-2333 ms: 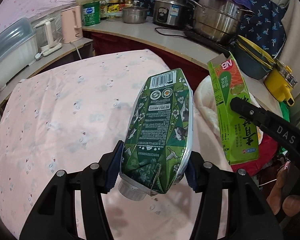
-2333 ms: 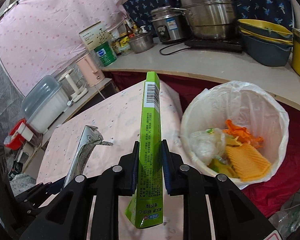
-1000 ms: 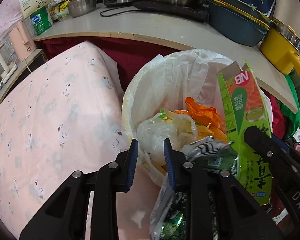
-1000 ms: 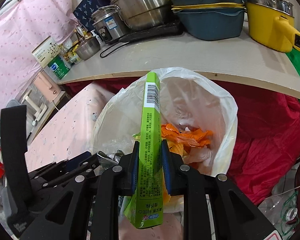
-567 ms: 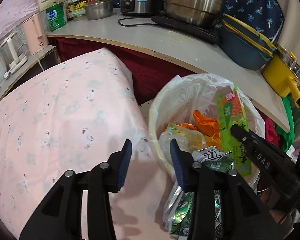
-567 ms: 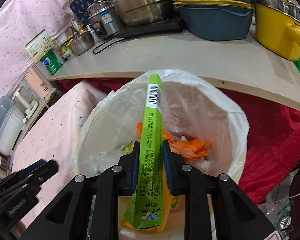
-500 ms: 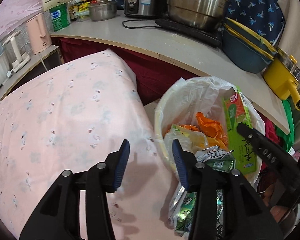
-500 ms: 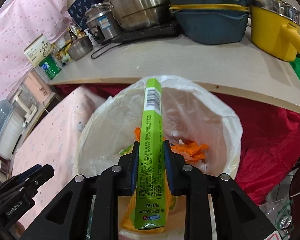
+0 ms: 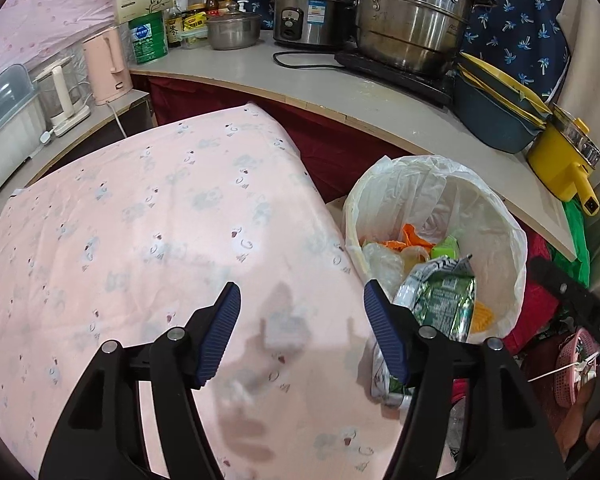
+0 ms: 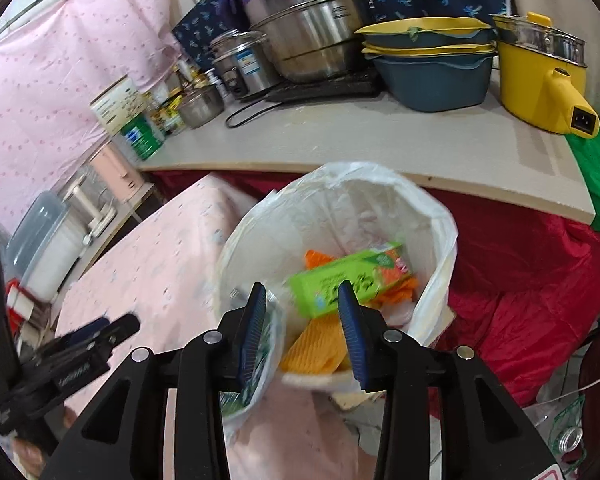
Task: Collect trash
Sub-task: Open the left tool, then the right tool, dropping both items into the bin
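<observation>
Bin (image 10: 440, 216): green carton (image 10: 348, 276) lengthwise across

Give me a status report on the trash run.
Left gripper and right gripper open, jaws just widened, nothing between. Green carton and dark green pouch in lined bin. Nothing in the way.
</observation>
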